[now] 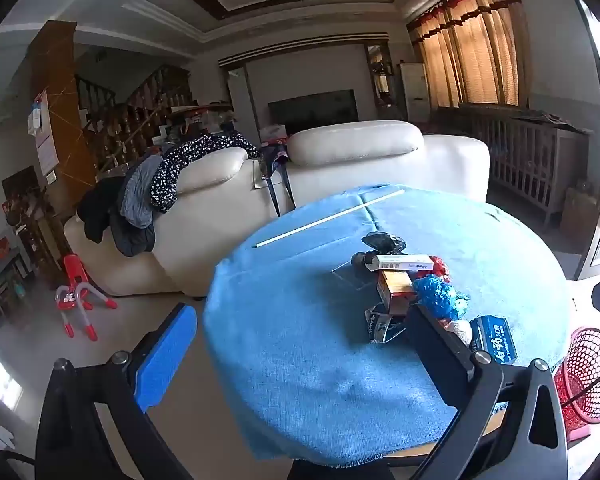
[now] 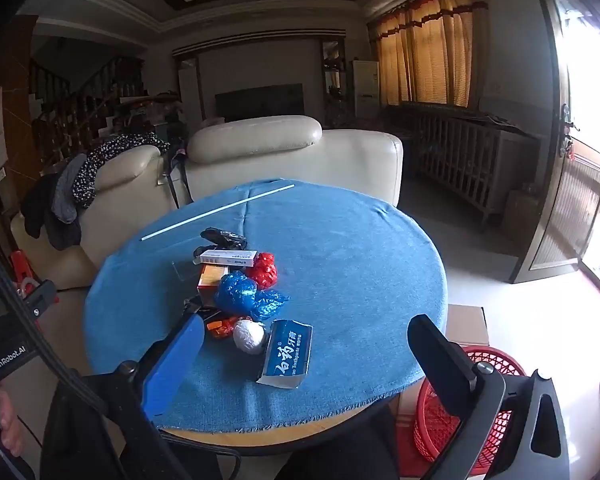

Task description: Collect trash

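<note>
Both tongs gape wide, nothing between their pads. Ahead of the left gripper point(image 1: 300, 344) a round table under a blue cloth point(image 1: 300, 360) carries the heap of trash: a crumpled blue plastic wrapper point(image 2: 244, 294), a red one point(image 2: 265, 270) behind it, a white paper ball point(image 2: 249, 336) and a blue toothpaste box point(image 2: 288, 354) nearest. The heap sits just beyond the right gripper point(image 2: 312, 360), toward its blue finger. A thin white rod point(image 2: 216, 211) lies far across the cloth. A red mesh basket point(image 2: 460, 408) stands on the floor below the black finger. Both grippers tilt downward.
</note>
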`<control>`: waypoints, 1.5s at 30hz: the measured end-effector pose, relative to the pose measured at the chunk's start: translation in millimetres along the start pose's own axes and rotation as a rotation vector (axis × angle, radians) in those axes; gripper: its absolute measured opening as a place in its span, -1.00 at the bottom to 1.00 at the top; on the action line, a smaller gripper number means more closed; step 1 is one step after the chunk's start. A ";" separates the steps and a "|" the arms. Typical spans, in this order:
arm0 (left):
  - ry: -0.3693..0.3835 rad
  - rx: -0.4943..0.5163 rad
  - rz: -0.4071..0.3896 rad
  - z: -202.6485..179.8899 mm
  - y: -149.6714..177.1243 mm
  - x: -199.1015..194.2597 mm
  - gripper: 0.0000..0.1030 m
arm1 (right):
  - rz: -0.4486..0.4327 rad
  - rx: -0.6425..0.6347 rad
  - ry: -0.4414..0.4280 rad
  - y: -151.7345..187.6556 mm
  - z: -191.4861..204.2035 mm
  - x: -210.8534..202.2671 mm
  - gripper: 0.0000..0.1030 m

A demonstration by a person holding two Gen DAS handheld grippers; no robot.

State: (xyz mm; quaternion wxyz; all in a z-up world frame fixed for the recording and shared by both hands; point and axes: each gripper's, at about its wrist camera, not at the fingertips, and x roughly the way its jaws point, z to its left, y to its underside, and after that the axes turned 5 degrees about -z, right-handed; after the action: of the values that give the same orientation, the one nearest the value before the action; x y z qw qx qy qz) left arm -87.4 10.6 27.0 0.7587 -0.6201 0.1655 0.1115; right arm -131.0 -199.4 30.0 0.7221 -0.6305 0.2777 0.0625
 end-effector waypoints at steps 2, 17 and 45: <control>0.001 0.000 -0.001 0.3 -0.1 -1.5 1.00 | -0.003 -0.002 0.002 0.4 1.5 -2.3 1.00; -0.001 0.002 -0.001 -0.5 -2.1 -2.2 1.00 | 0.003 -0.013 0.015 1.2 4.9 -1.7 1.00; 0.010 0.007 0.018 1.3 1.3 -1.1 1.00 | 0.001 -0.014 0.023 5.3 6.6 5.3 1.00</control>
State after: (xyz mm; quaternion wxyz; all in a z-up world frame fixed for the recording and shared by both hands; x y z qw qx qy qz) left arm -88.8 12.1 26.4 0.7588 -0.6166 0.1752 0.1149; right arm -126.7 -193.5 23.1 0.7145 -0.6360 0.2859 0.0576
